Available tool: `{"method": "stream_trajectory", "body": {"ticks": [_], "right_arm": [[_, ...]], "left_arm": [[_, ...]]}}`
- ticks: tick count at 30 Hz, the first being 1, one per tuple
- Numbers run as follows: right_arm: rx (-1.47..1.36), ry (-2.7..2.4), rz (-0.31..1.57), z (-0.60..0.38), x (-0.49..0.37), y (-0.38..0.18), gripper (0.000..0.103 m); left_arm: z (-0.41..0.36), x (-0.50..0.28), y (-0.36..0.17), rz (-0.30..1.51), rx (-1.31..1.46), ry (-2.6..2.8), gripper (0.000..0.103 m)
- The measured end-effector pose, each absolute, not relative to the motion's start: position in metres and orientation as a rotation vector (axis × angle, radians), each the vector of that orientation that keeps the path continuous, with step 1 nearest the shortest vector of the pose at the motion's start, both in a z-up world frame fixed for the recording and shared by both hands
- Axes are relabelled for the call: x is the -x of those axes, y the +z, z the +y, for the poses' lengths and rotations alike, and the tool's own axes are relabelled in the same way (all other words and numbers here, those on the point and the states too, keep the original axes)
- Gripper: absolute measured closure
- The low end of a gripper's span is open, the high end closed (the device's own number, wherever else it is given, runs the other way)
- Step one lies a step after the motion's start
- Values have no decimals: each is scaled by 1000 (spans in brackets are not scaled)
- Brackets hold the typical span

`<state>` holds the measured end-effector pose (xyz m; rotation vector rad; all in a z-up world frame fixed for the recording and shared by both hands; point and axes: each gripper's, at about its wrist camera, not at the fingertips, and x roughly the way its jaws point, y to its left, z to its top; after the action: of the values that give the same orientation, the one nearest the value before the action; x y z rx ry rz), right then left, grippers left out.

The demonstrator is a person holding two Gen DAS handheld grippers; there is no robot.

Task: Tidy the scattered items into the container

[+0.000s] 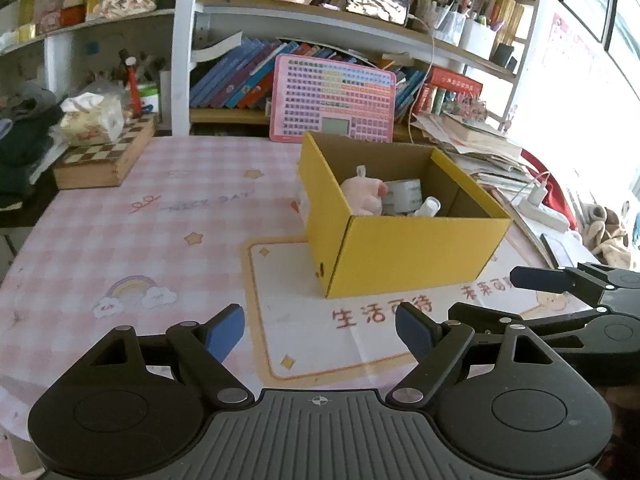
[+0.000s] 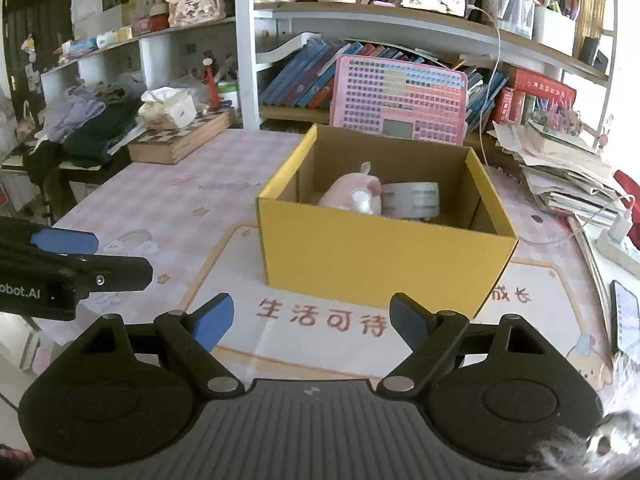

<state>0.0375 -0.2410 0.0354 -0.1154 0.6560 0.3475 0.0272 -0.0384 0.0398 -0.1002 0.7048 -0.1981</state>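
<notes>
Both our left gripper (image 1: 320, 334) and right gripper (image 2: 312, 322) stand apart, empty. The pink plush (image 2: 352, 194) in the yellow box (image 2: 380, 256) looks soft, light; we would pinch its body.

box wall hides pink plush toy (image 2: 352, 192) base; tape roll (image 2: 416, 198) partly hidden | phone (image 2: 625, 316) edge-cropped

A: What occupies the table's far left corner?
B: A chessboard box (image 2: 182, 140) with a tissue pack (image 2: 168, 109) resting on it.
A: And the far edge?
B: A pink keyboard toy (image 2: 400, 98) stands upright against the bookshelf (image 2: 400, 24)
</notes>
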Motion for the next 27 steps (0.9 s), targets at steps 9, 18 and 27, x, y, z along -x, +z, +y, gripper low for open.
{"method": "stream_trajectory", "body": {"ticks": [9,18,27], "right_arm": [[85,313,671,-235,-8,34,17],[52,301,689,-233,8,32,17],[64,308,696,-229,17,31,16]], "left_arm": [[-17,7,36,724,127,-101,18],[-8,28,32,755,126,-65,14],[-4,38,31,761,98,-17,8]]}}
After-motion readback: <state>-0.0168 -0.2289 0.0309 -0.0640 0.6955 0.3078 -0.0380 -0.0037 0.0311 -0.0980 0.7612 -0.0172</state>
